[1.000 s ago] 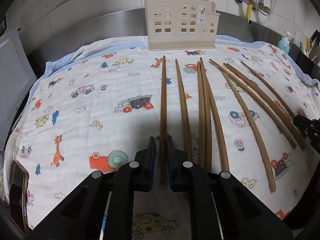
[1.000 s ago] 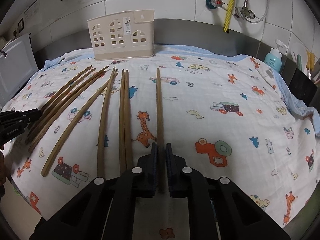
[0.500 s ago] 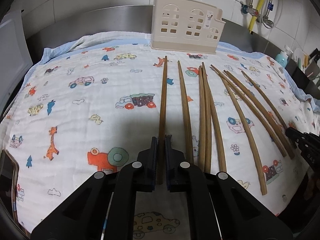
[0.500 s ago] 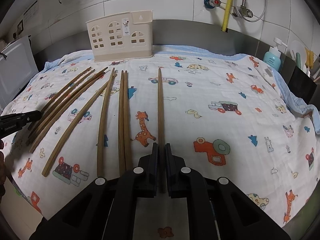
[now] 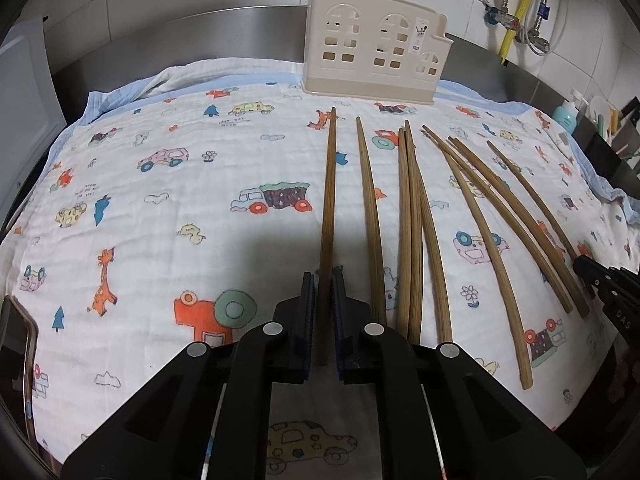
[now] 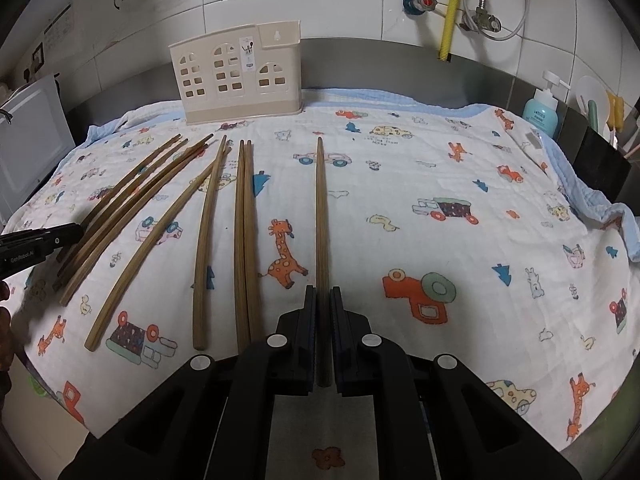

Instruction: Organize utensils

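Note:
Several long wooden chopsticks lie side by side on a cartoon-print cloth [image 5: 160,200]. My left gripper [image 5: 324,284] is shut on the thick end of one chopstick [image 5: 329,200], which points toward a cream house-shaped utensil holder [image 5: 372,64]. My right gripper [image 6: 323,298] is shut on another chopstick [image 6: 321,208], set apart to the right of the loose chopsticks [image 6: 244,220]. The holder [image 6: 236,76] stands upright at the cloth's far edge. Each gripper's tip shows at the edge of the other view, the right one [image 5: 600,280] and the left one [image 6: 48,240].
A steel backsplash and tiled wall with pipes [image 6: 448,12] run behind the holder. A blue soap bottle [image 6: 540,110] and black container [image 6: 600,160] stand at the right. A white board [image 5: 24,100] leans at the left. A phone [image 5: 16,344] lies at the cloth's near-left edge.
Both grippers have closed onto their chopsticks and lifted slightly. The views now sit a little higher, showing more of the back wall.

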Motion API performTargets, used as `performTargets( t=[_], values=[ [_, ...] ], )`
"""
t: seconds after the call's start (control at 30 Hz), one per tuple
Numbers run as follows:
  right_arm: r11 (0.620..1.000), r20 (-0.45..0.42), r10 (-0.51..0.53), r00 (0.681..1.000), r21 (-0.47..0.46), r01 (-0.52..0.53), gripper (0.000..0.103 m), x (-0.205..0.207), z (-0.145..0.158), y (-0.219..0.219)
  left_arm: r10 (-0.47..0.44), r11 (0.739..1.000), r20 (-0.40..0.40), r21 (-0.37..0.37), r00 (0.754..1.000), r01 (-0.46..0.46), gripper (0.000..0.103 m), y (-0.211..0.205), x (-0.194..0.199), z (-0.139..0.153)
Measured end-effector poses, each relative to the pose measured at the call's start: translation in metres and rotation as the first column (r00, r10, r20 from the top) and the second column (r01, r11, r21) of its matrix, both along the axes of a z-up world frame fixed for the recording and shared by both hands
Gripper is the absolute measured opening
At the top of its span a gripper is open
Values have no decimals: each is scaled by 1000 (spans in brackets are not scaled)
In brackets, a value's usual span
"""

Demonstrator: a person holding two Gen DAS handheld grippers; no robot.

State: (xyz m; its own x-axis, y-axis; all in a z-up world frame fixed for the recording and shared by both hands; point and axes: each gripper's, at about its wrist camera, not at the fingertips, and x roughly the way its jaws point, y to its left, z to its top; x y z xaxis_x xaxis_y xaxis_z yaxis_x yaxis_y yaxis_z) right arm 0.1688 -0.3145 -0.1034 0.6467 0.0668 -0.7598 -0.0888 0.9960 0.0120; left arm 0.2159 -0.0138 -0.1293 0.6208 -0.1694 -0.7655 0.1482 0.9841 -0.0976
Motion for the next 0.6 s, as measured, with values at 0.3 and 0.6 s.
performTargets(
  t=[0.3,0.6],
  values=[
    [1000,14,2,1000,-19,-1,7,1,-3,3,-11,999,14,41,1000,10,8,-5,-2,-1],
    [1000,79,15,997,-21,-14,6,-5,27,4,-30,1000,29,9,999,30,5,0,-7,14]
  ],
)
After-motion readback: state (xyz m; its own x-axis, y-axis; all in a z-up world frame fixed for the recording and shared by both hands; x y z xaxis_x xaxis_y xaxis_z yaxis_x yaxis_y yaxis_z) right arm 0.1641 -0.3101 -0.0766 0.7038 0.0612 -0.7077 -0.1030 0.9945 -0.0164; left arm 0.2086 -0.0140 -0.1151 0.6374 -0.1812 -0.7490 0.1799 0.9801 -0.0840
